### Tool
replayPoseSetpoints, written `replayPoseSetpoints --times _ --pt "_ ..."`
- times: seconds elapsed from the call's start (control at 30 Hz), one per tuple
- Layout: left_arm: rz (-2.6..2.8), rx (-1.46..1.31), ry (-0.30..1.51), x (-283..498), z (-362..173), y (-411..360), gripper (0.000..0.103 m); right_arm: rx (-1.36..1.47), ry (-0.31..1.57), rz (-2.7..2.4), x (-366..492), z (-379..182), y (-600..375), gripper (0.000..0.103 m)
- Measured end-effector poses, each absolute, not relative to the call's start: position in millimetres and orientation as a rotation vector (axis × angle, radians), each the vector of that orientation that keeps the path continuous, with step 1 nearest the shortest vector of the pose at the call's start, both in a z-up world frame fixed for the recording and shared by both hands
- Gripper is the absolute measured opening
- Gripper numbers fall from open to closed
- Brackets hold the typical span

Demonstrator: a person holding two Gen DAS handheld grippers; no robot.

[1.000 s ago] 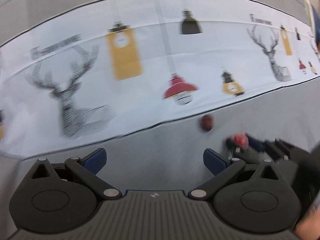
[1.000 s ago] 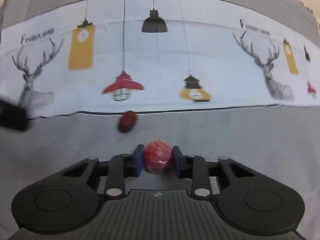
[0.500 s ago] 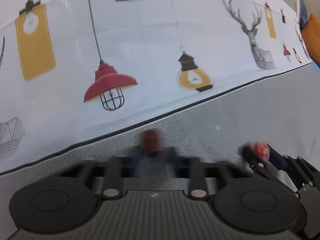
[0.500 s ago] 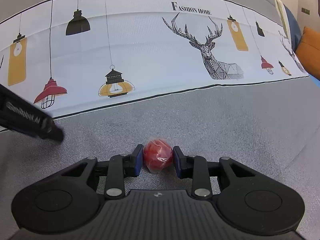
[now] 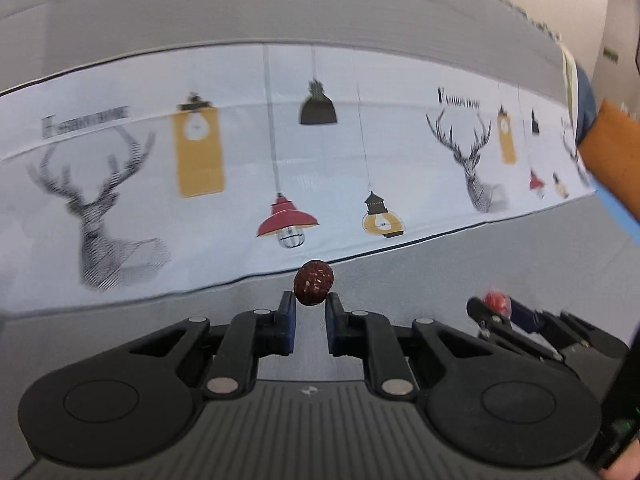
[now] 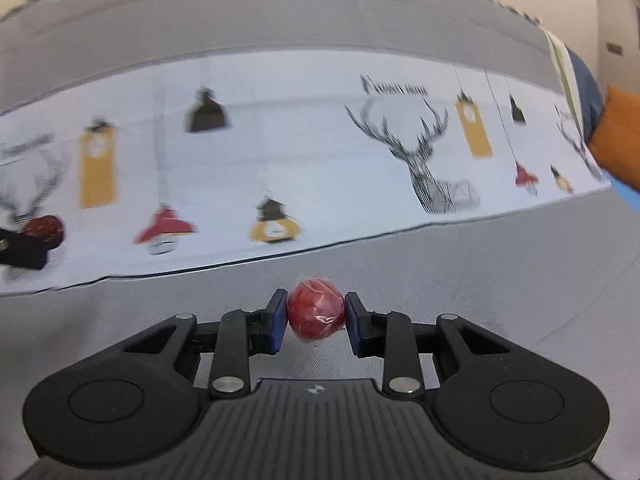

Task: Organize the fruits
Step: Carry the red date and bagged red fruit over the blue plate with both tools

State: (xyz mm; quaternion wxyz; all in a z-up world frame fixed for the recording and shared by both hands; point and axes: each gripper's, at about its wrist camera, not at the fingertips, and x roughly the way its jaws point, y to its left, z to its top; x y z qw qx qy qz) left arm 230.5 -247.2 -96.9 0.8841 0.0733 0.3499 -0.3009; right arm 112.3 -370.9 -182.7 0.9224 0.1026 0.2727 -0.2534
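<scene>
My left gripper (image 5: 311, 304) is shut on a small dark red wrinkled fruit (image 5: 314, 282), held at the fingertips above the grey cloth. My right gripper (image 6: 316, 314) is shut on a bright red round fruit in clear wrap (image 6: 316, 314). In the left wrist view the right gripper (image 5: 494, 307) shows at the right with the red fruit (image 5: 495, 301) in it. In the right wrist view the left gripper's tip (image 6: 24, 250) shows at the far left with the dark fruit (image 6: 44, 227).
A grey tablecloth (image 6: 480, 280) carries a white band printed with deer and lamps (image 6: 320, 160). An orange cushion (image 6: 620, 140) and a blue object lie at the far right edge.
My left gripper has closed on the dark red fruit and lifted it off the cloth. My right gripper still holds the red fruit and has risen and swung back to the left.
</scene>
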Motion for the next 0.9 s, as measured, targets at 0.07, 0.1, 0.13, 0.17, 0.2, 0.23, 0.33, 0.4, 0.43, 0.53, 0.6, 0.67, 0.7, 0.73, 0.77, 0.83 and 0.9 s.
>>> replayPoseSetpoints --times 0.07,0.1,0.13,0.17,0.2,0.23,0.33,0.4,0.43,0.53,0.6,0.67,0.7,0.73,0.77,0.83,0.9 --pt "-0.607 0.147 0.698 210 -86 -224 0.016 0.183 0.569 -0.466 90 -169 -350 0.032" --pt "-0.594 0.151 0.684 200 -81 -212 0.016 0.168 0.576 -0.436 81 -163 -338 0.032" --pt "-0.583 0.151 0.670 191 -76 -199 0.016 0.151 0.580 -0.405 72 -158 -328 0.032" --pt "-0.569 0.152 0.658 182 -72 -184 0.016 0.136 0.581 -0.383 63 -153 -317 0.032" --pt "-0.555 0.151 0.654 175 -69 -171 0.016 0.128 0.585 -0.365 56 -148 -307 0.032" --pt "-0.542 0.148 0.652 168 -65 -158 0.016 0.129 0.590 -0.346 51 -143 -300 0.032" --pt "-0.503 0.126 0.654 149 -53 -117 0.016 0.143 0.599 -0.309 38 -130 -280 0.032" --pt "-0.482 0.128 0.638 138 -46 -98 0.016 0.147 0.598 -0.293 31 -122 -270 0.032" --pt "-0.467 0.134 0.624 133 -41 -90 0.016 0.149 0.598 -0.286 28 -118 -265 0.032" --pt "-0.441 0.139 0.591 119 -31 -70 0.016 0.153 0.601 -0.260 21 -110 -254 0.032" --pt "-0.427 0.126 0.593 111 -25 -60 0.016 0.168 0.613 -0.247 16 -105 -248 0.032" --pt "-0.415 0.123 0.596 101 -20 -50 0.016 0.187 0.631 -0.220 10 -101 -239 0.032" --pt "-0.414 0.125 0.595 96 -19 -45 0.016 0.190 0.640 -0.204 8 -99 -233 0.032" --pt "-0.413 0.129 0.593 90 -18 -40 0.016 0.186 0.648 -0.183 5 -97 -226 0.032" --pt "-0.412 0.136 0.591 84 -18 -35 0.016 0.180 0.652 -0.165 4 -96 -220 0.032" --pt "-0.406 0.148 0.599 71 -20 -24 0.016 0.162 0.655 -0.130 1 -94 -206 0.032" --pt "-0.398 0.147 0.621 64 -25 -13 0.016 0.144 0.658 -0.096 1 -92 -193 0.032"
